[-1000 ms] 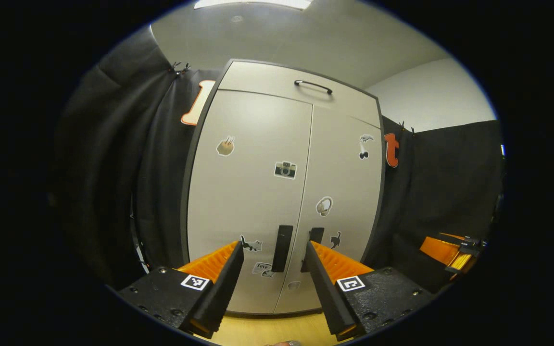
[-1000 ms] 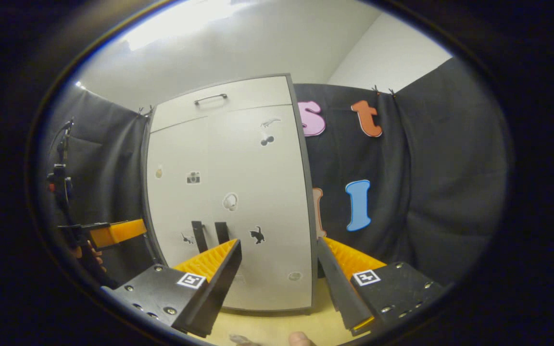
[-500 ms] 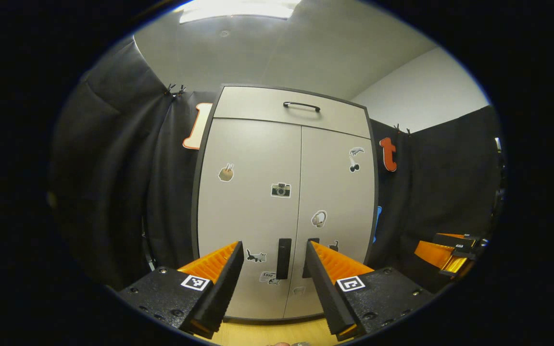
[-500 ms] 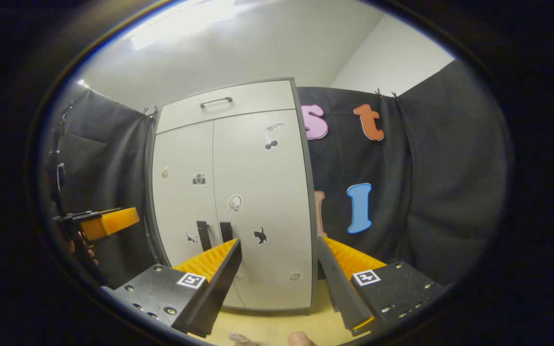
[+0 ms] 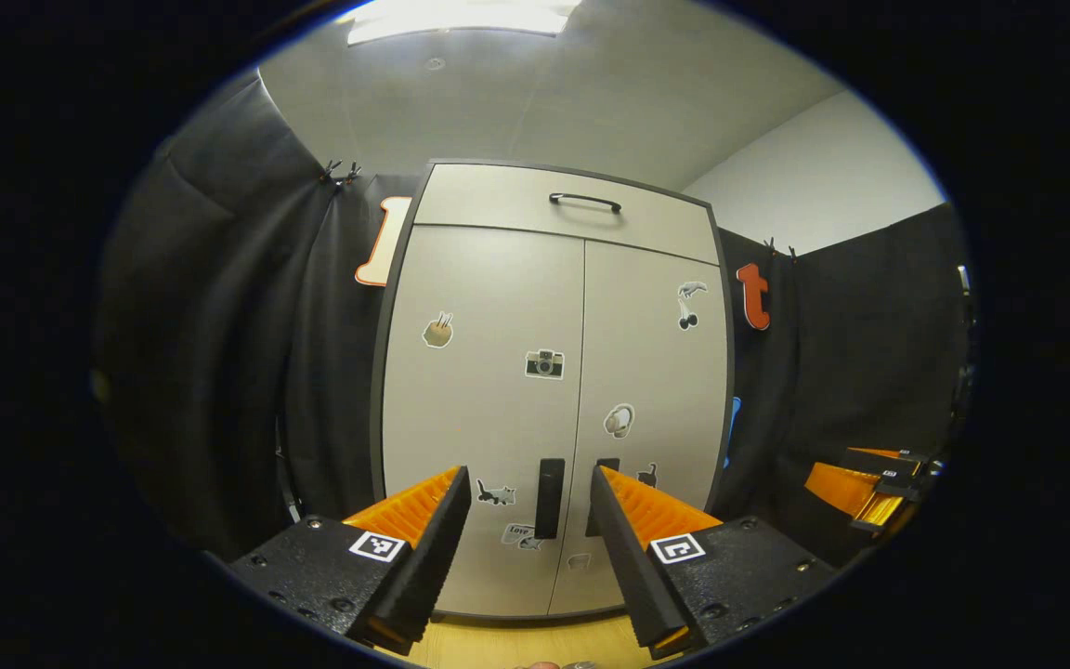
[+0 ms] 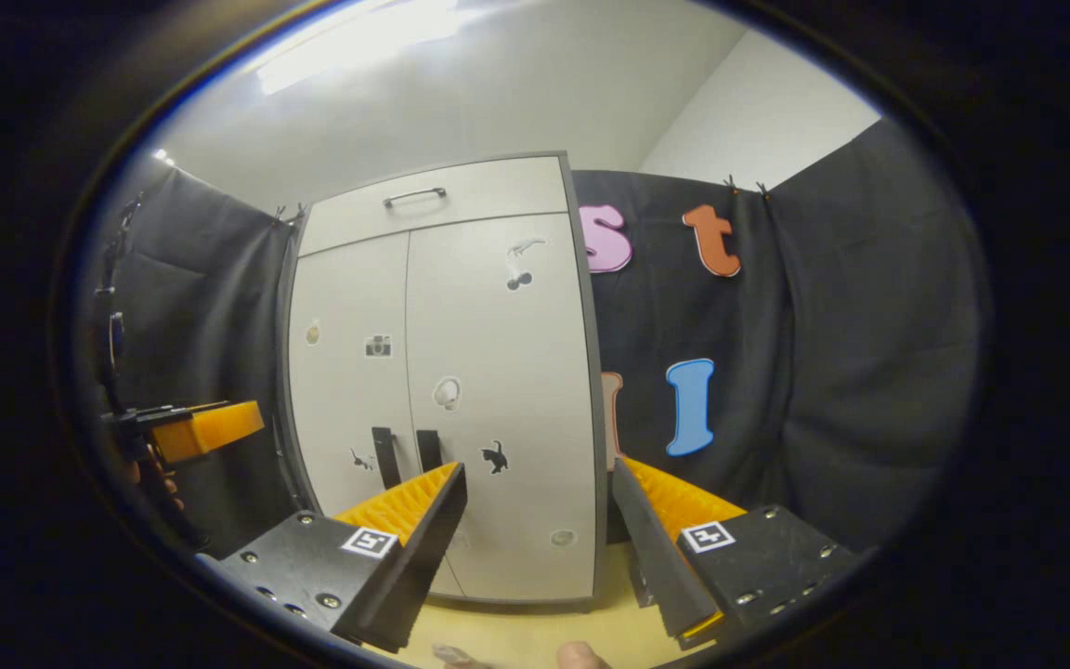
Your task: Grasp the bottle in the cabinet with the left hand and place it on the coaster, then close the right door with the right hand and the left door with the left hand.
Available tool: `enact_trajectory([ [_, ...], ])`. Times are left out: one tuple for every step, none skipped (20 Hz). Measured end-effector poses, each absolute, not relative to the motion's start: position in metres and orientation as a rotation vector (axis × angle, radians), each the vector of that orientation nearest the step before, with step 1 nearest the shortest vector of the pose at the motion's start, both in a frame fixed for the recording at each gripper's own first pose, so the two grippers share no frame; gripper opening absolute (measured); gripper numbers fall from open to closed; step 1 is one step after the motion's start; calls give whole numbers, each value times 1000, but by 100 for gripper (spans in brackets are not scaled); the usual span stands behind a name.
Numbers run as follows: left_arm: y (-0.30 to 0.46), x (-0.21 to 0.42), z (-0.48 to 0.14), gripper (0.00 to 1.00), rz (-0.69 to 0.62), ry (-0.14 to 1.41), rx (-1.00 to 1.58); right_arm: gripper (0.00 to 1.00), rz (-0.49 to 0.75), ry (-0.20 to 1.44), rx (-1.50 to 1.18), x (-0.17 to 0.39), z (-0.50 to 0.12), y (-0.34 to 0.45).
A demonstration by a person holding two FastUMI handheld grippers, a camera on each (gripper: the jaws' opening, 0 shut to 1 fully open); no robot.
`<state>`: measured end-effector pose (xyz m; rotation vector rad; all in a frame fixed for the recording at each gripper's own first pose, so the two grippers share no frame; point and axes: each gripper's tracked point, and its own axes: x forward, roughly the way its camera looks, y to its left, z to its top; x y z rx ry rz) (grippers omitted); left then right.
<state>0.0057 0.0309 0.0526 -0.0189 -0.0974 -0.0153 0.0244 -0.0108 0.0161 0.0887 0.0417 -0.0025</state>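
Note:
A pale grey cabinet (image 5: 498, 400) with stickers stands ahead, its left door (image 5: 479, 418) and right door (image 5: 651, 390) both closed flat. Two dark handles (image 5: 549, 497) sit side by side low at the seam. My left gripper (image 5: 528, 483) is open in front of those handles, some way back from them. My right gripper (image 6: 538, 478) is open too, facing the cabinet's right door (image 6: 498, 390) and right edge. In the right gripper view the left gripper (image 6: 191, 432) shows far left. In the left gripper view the right gripper (image 5: 865, 478) shows at the right edge.
A drawer front with a bar handle (image 5: 584, 200) tops the cabinet. The cabinet rests on a light wooden surface (image 5: 516, 641). Black cloth hangs on both sides of it. A fingertip (image 6: 581, 655) shows at the bottom of the right gripper view.
The left gripper has drawn back from the cabinet, which now looks smaller and lower in its view. The right gripper view shifted slightly. Both doors stay closed.

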Motion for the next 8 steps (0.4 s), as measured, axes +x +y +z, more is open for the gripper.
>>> enact_trajectory([
  [30, 6, 52, 81, -16, -97, -18, 95, -4, 41, 88, 24, 16, -12],
  [30, 6, 52, 81, -16, -98, -18, 95, -6, 42, 86, 25, 16, -13],
  [30, 6, 52, 81, -16, -99, -19, 95, -8, 43, 84, 25, 15, -13],
  [31, 7, 52, 81, -15, -98, -20, 95, -12, 45, 81, 25, 14, -14],
  [30, 6, 51, 81, -16, -98, -21, 95, -16, 46, 79, 25, 14, -15],
  [30, 7, 51, 81, -18, -99, -21, 95, -18, 48, 78, 25, 12, -16],
  [30, 7, 50, 81, -18, -97, -20, 95, -21, 48, 78, 24, 13, -17],
  [29, 7, 51, 81, -19, -97, -18, 93, -23, 46, 79, 24, 13, -18],
])
